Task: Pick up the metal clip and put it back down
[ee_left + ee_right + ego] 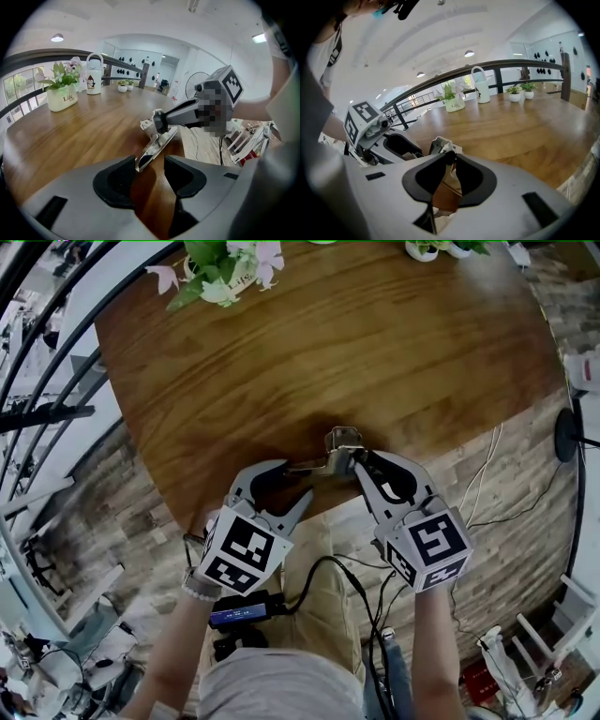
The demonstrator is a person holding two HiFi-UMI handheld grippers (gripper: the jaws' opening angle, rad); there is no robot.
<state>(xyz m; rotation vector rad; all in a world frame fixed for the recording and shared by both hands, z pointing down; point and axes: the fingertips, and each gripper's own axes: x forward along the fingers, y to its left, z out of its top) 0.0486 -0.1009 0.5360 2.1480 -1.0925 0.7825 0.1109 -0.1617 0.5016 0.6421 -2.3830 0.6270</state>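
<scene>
The metal clip [330, 457] is a shiny spring clip near the front edge of the wooden table [375, 343]. My right gripper [353, 461] is shut on its upper end. In the left gripper view the clip [157, 137] slants down from the right gripper's fingertips [158, 123], and its long arm ends between my left jaws. My left gripper [292, 481] is open, its pads wide apart on either side of that arm's tip, which lies close to the left pad [123, 174]. In the right gripper view the clip [442, 144] sticks up just past the closed pads.
A white planter with flowers [223, 273] stands at the table's far left, beside a white jug [93, 75]. Small potted plants [431, 249] sit at the far edge. Cables [487, 474] run over the floor to the right. A curved railing [56, 362] borders the left.
</scene>
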